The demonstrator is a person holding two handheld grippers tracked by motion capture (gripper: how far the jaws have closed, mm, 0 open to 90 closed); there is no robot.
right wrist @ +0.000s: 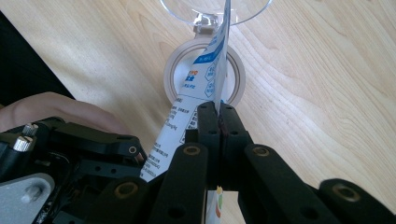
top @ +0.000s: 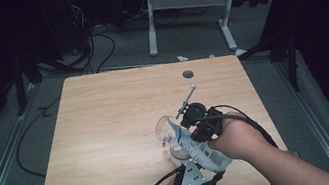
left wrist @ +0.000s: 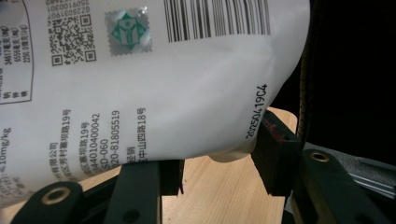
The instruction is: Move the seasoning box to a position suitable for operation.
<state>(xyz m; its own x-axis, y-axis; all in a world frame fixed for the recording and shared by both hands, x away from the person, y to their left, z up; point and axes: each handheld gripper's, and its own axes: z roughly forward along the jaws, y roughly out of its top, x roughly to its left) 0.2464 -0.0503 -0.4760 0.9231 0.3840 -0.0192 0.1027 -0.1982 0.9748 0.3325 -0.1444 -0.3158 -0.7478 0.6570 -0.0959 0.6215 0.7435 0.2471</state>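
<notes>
A white printed pouch with a barcode is held tilted over a clear glass vessel. The vessel rests on a pale tape ring. My left gripper is near the table's front edge and grips the pouch's fat bottom end; in the left gripper view the pouch bulges between the jaws. My right gripper is shut on the pouch's thin upper edge, its pads pressed flat together around the film. The pouch's tip reaches the vessel's rim.
The wooden table has a round cable hole near its far edge. A thin rod sticks up behind the right gripper. Beyond the table are a desk frame and floor cables.
</notes>
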